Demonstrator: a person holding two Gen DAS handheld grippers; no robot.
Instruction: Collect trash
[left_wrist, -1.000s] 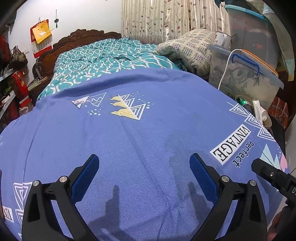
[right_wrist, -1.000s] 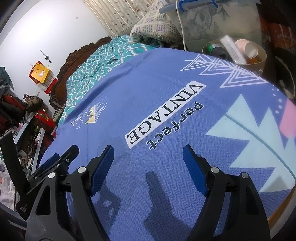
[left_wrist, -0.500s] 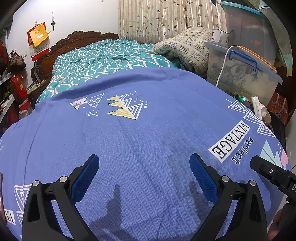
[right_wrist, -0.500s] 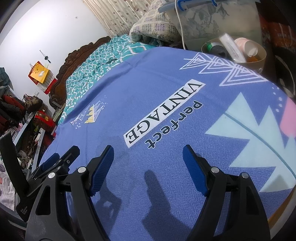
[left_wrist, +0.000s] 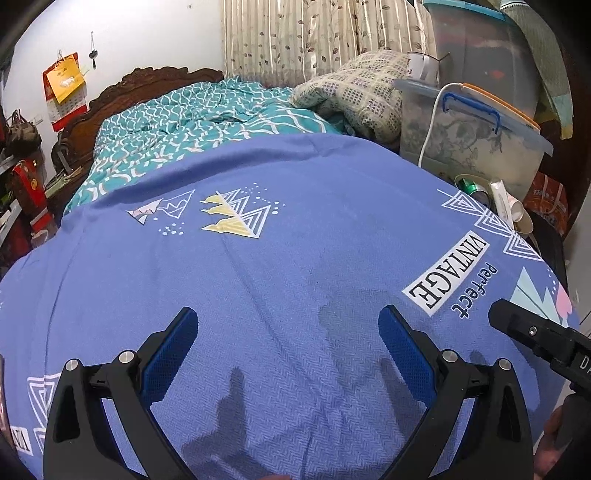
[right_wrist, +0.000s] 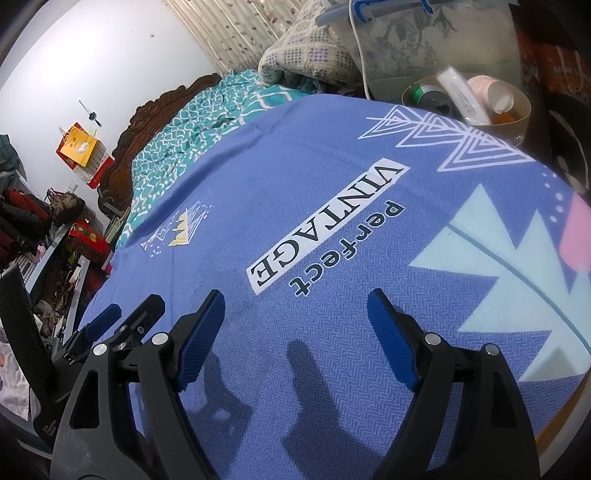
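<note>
Above the blue bedspread (right_wrist: 295, 192), the right hand-held gripper (right_wrist: 295, 328) stands wide and empty, as does the left hand-held gripper (left_wrist: 288, 343). Beyond the bed's far edge, a beige bin (right_wrist: 517, 122) holds trash: a green can (right_wrist: 428, 96), a white tube (right_wrist: 461, 92), a pink cup (right_wrist: 491, 90).

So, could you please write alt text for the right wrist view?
The open right gripper hovers, holding nothing, over a blue bedspread printed "VINTAGE perfect". At the bed's far edge, a bin holds a can, a tube and a cup; the left gripper shows at lower left.
</note>
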